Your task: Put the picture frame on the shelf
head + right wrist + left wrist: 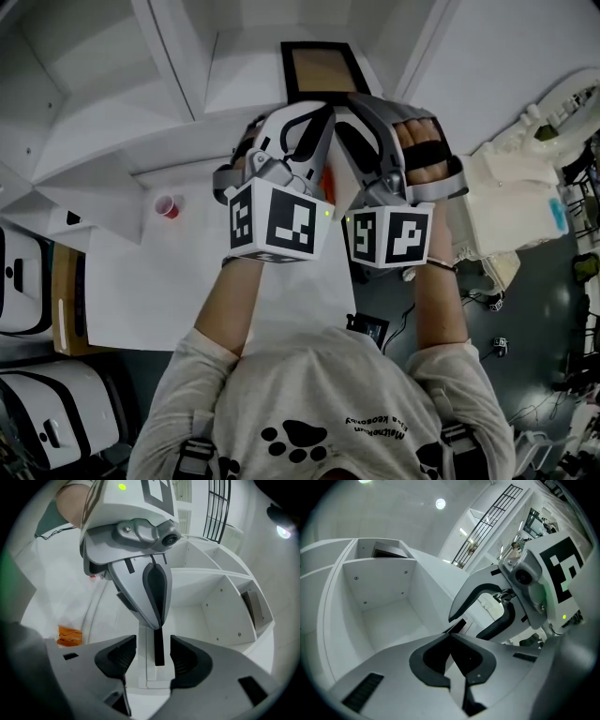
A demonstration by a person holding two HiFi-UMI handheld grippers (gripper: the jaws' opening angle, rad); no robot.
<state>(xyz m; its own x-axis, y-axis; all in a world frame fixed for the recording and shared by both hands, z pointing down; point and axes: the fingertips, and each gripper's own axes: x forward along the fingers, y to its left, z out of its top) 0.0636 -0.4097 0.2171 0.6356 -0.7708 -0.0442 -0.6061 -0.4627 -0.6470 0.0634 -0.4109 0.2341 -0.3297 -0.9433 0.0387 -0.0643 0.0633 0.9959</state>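
The picture frame (323, 70), black-rimmed with a tan picture, stands upright in the white shelf (234, 75) in the head view. Both grippers sit side by side at its lower edge. In the right gripper view the frame shows edge-on as a thin black strip (158, 651). The left gripper (157, 620) is pinched shut on that strip from above. My right gripper (150, 660) is open, with a pad on each side of the strip and neither touching it. In the left gripper view the left gripper (451, 654) has its pads together on the frame's dark edge (458, 626).
White shelf compartments (384, 602) open ahead and to the side (220, 606). A small red cup (167, 206) stands on the white table at left. An orange scrap (69, 635) lies on the table. A pale covered object (511, 202) sits at right.
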